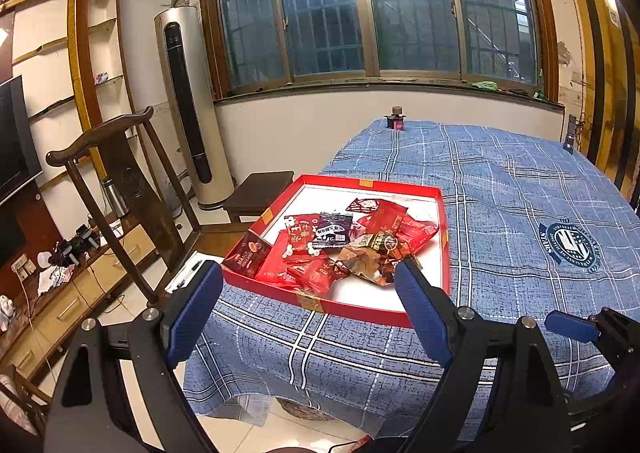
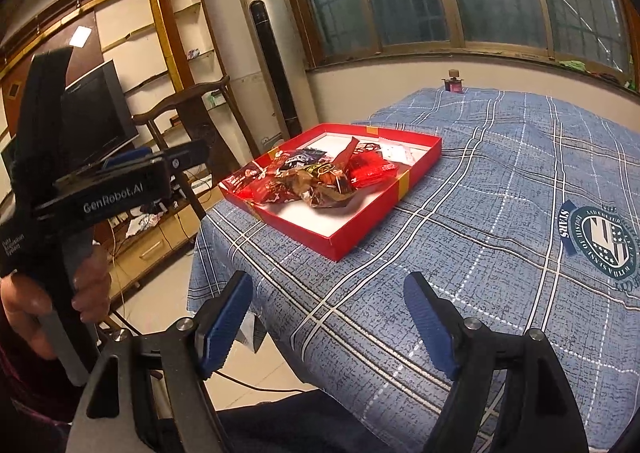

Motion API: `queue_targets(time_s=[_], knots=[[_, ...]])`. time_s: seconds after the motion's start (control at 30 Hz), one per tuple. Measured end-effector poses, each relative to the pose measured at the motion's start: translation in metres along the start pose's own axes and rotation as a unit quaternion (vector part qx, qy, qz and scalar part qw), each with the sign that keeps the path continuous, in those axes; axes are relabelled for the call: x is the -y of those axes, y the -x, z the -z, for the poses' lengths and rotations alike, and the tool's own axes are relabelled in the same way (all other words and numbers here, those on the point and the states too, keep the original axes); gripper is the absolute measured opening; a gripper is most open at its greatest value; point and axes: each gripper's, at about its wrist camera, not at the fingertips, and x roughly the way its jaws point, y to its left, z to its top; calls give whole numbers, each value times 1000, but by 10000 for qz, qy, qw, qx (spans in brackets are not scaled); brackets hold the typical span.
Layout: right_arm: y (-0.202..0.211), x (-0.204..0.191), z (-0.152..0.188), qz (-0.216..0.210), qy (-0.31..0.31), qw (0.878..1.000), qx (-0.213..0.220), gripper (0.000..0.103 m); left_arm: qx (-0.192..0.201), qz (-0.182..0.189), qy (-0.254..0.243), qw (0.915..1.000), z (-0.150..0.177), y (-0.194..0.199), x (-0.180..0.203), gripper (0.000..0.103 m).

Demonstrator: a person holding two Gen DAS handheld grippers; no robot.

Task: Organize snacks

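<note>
Both tongs empty, snacks already piled in the red box.
My left tongs (image 1: 308, 285) and right tongs (image 2: 328, 301) gape wide over the table (image 2: 480, 193); the snacks (image 1: 340, 245) sit heaped in the box (image 1: 360, 311), so next I judge I should reach in and sort.

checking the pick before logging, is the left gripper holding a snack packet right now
No, the left gripper stands open with nothing between its blue pads, and the snack packets lie in the red tray beyond it.
</note>
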Motion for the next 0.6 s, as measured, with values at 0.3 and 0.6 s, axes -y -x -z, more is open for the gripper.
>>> queue_targets(time_s=[0.3, 0.6], knots=[[-1, -3, 1, 12, 92, 10000, -7, 80, -41, 10, 38, 10000, 1, -3, -4, 88], [-3, -5, 1, 8, 127, 9999, -58, 80, -34, 92, 52, 9999, 1, -3, -7, 88]])
